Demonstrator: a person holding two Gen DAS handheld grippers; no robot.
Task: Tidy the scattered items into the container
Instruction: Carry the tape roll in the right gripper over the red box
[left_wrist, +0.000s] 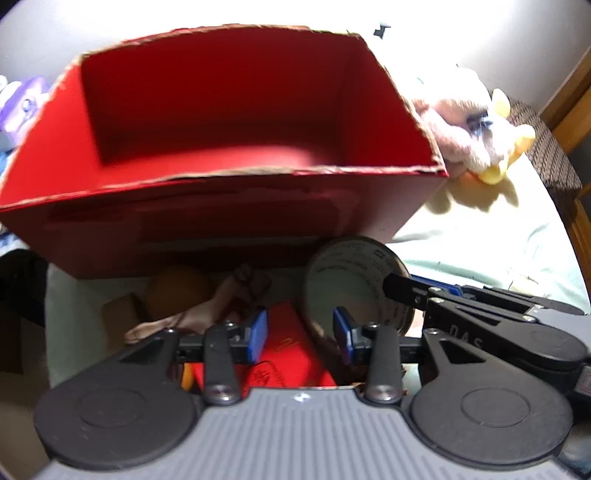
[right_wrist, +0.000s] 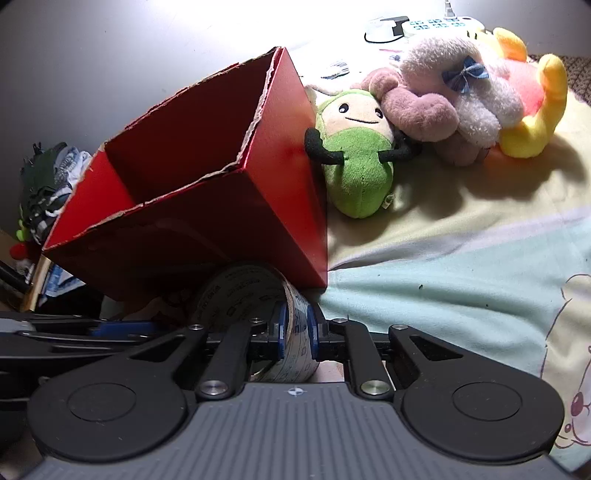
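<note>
Gripping the tape roll wall, my right gripper; my left gripper, fingers apart, empty; red box on the bed.

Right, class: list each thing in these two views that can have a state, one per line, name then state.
Box: open-topped, nothing visible inside.
Tape roll: on its edge, in front of the box, pinched through its wall.
Right gripper: shut on the tape roll.
Left gripper: open, holding nothing.
Green plush: lying against the box, outside it.
Pink plush: lying outside the box.
Yellow plush: lying outside the box.
</note>
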